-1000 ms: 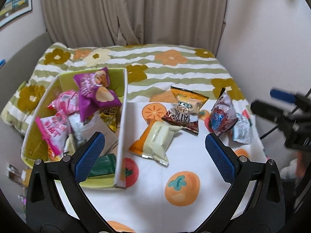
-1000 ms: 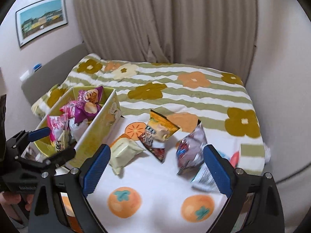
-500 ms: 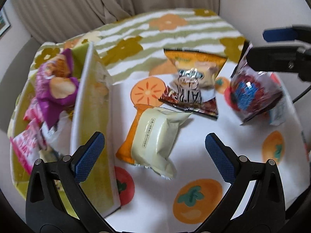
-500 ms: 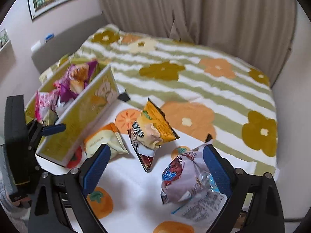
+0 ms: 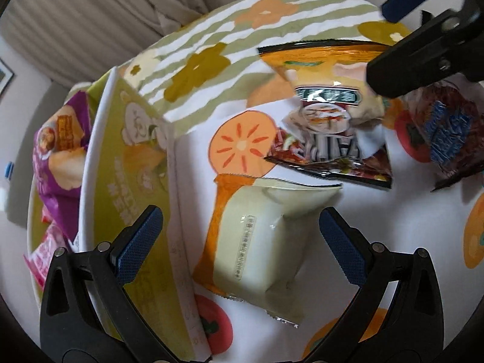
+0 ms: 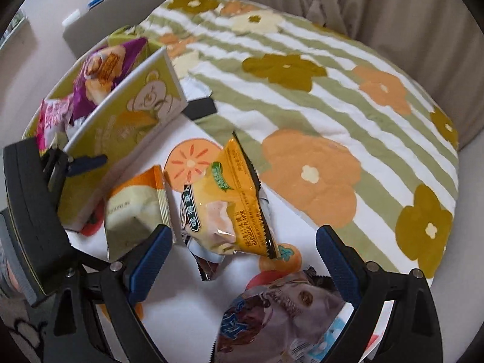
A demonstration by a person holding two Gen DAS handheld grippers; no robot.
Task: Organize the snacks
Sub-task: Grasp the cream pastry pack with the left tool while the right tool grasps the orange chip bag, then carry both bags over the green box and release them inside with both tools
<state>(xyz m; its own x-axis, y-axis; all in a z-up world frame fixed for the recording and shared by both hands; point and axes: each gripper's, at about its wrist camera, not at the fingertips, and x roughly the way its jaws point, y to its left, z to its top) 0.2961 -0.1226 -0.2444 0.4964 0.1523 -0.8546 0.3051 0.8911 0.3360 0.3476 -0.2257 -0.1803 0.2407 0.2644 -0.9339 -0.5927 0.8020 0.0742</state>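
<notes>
A pale cream and orange snack packet [image 5: 260,242] lies on the white cloth, and my left gripper [image 5: 242,236] hovers open over it, pads clear of it. Beyond it lies an orange barbecue chip bag [image 5: 329,90], with a dark red and blue bag [image 5: 447,133] to its right. The green box [image 5: 136,181] on the left holds a purple bag [image 5: 60,139] and pink packets. In the right wrist view my right gripper [image 6: 245,257] stands open above the chip bag [image 6: 233,205] and the red and blue bag [image 6: 281,317]. The cream packet [image 6: 136,208] sits left of them, beside the box [image 6: 121,127].
A striped quilt [image 6: 302,90] with orange and olive flowers covers the bed behind the white persimmon-print cloth [image 5: 393,242]. Curtains hang at the back. A small black object [image 6: 201,108] lies by the box's far corner. The other gripper's arm [image 5: 423,60] crosses the left view's top right.
Both grippers have come down and forward toward the snacks, which now fill the views. The left one has shifted from over the box to over the cream packet. Both stayed open.
</notes>
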